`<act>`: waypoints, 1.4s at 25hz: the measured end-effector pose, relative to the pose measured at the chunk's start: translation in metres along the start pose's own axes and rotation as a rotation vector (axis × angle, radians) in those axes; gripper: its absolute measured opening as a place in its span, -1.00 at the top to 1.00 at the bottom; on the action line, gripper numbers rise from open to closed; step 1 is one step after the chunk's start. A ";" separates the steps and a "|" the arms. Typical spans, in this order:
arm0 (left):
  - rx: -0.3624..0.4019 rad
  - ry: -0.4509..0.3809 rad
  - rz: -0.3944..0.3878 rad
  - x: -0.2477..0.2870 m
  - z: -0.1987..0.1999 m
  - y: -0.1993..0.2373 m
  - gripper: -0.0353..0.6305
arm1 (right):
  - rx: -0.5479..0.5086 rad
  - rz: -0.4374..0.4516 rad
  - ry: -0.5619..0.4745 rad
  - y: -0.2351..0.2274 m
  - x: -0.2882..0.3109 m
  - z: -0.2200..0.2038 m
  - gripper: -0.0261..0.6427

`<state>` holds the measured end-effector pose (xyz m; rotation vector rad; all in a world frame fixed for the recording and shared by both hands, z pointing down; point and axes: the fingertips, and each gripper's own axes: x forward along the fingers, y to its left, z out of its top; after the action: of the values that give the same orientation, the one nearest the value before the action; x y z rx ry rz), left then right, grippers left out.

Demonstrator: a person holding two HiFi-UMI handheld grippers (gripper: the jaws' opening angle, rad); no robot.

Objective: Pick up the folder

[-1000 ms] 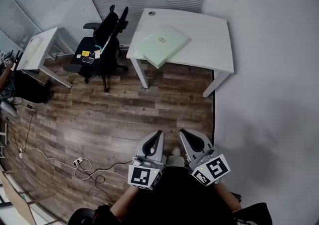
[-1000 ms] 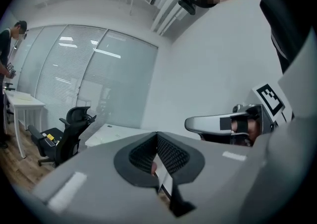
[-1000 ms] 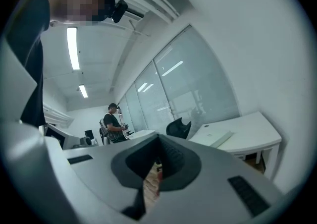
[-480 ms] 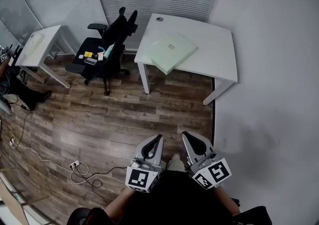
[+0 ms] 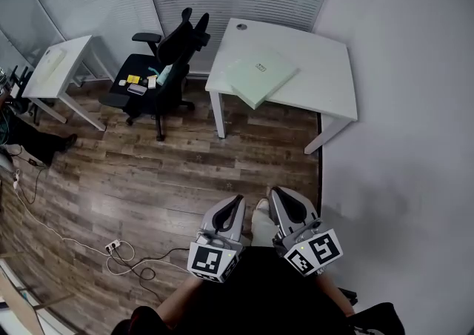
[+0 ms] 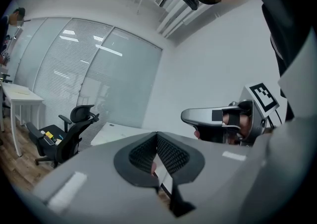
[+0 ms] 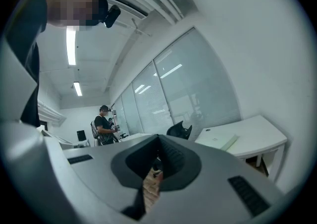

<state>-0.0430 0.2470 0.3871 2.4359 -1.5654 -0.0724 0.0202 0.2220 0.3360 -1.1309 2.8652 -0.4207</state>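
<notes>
The person's dark torso is hiding the rear of both grippers in the head view, and the arms are running off the lower edge. The left gripper (image 5: 237, 198) is keeping its jaws pressed together on nothing. The right gripper (image 5: 272, 193) is likewise closed and empty. The pale green folder (image 5: 261, 74) is lying flat on the white desk (image 5: 326, 67), well apart from both, ahead across the wooden floor (image 5: 185, 170). It is too faint to make out in the left gripper view.

Your head view looks steeply down, desk (image 5: 322, 67) well ahead. Cameras on your left gripper (image 5: 237, 199) and right gripper (image 5: 272, 193) sit lower, facing level; all three views catch that desk and the chair (image 5: 176, 50).
</notes>
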 end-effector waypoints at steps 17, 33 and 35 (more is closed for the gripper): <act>-0.065 0.040 0.072 0.107 -0.003 0.050 0.88 | -0.001 0.018 0.049 -0.102 0.077 0.010 0.93; -0.252 0.052 0.199 0.234 -0.002 0.079 0.88 | -0.050 0.186 0.074 -0.187 0.134 0.048 0.94; -0.269 0.069 0.213 0.244 -0.007 0.081 0.88 | -0.040 0.185 0.083 -0.197 0.138 0.049 0.94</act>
<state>-0.0102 -0.0040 0.4342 2.0381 -1.6561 -0.1487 0.0562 -0.0206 0.3492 -0.8613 3.0283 -0.4124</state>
